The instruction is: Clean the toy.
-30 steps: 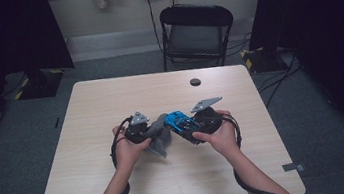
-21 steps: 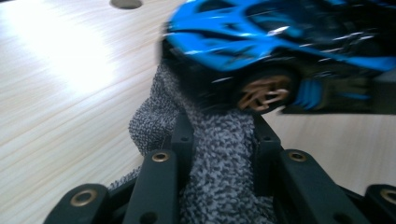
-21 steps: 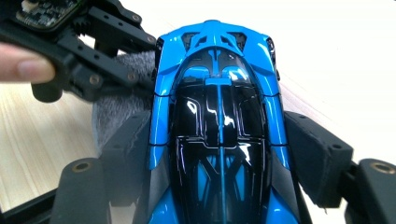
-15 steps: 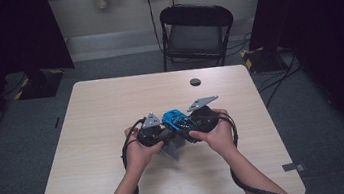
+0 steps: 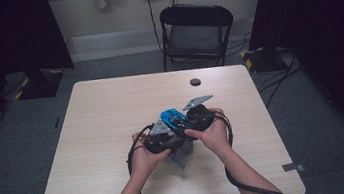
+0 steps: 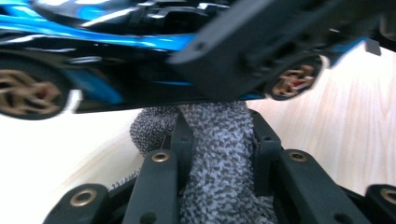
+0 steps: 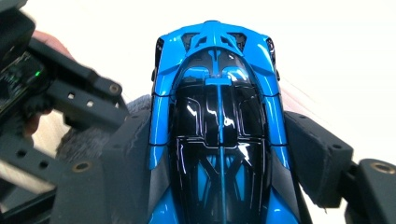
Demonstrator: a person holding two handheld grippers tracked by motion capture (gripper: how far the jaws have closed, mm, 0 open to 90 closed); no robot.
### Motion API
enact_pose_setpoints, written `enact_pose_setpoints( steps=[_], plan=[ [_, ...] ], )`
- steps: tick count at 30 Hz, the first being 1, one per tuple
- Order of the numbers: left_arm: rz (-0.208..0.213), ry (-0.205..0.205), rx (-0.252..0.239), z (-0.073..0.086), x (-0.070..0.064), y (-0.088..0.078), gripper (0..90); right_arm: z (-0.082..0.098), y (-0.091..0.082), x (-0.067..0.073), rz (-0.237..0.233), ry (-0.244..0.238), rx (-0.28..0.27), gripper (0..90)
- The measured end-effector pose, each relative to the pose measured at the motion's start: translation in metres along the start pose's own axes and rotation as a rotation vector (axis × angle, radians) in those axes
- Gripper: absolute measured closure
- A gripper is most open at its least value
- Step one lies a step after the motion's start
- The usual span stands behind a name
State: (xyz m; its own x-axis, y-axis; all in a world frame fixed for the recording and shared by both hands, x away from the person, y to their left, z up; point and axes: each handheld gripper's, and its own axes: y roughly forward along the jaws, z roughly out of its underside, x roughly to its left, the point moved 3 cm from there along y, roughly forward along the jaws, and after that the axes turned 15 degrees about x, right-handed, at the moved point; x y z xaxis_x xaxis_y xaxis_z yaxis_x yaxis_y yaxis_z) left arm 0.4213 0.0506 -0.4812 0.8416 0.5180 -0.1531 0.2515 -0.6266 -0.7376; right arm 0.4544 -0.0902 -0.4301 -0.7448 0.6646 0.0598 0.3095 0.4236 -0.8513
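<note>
Here, above the table (image 5: 94, 137) near its front edge, the right gripper (image 5: 189, 121) clamps its jaws on the sides of a blue and black toy car (image 7: 218, 126). The left gripper (image 5: 168, 139) pinches a grey cloth (image 6: 219, 158) that touches the car's underside.

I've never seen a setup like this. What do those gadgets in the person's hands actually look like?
Both are black handheld devices. The left gripper has chunky black jaws with brass-coloured rivets; the right gripper has matt black jaws. Each carries a grey three-cornered plate on top and trails a black cable. The forearms are bare, with no sleeves showing.
</note>
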Motion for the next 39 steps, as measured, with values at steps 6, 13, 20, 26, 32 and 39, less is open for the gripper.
enact_pose_setpoints(
  steps=[6, 13, 20, 26, 32, 39],
  plan=[
    [0.048, 0.05, 0.021, -0.002, -0.019, 0.008, 69.2, 0.0, 0.004, -0.004, 0.002, 0.02, 0.004, 28.2],
    [0.101, 0.102, 0.025, -0.005, -0.037, 0.015, 68.9, -0.001, 0.004, -0.008, 0.009, 0.03, 0.004, 28.2],
    [0.1, 0.133, 0.073, 0.004, -0.04, 0.012, 68.9, 0.003, 0.001, -0.017, 0.015, 0.052, -0.004, 28.2],
    [0.07, 0.115, 0.081, 0.012, -0.028, -0.001, 68.9, 0.007, -0.006, -0.026, 0.03, 0.062, -0.009, 28.1],
    [0.024, 0.074, 0.065, 0.02, -0.009, -0.017, 68.9, 0.011, -0.011, -0.032, 0.039, 0.068, -0.014, 28.2],
    [-0.046, 0.034, 0.044, 0.027, 0.013, -0.037, 69.0, 0.019, -0.012, -0.037, 0.049, 0.075, -0.002, 28.2]
  ],
)
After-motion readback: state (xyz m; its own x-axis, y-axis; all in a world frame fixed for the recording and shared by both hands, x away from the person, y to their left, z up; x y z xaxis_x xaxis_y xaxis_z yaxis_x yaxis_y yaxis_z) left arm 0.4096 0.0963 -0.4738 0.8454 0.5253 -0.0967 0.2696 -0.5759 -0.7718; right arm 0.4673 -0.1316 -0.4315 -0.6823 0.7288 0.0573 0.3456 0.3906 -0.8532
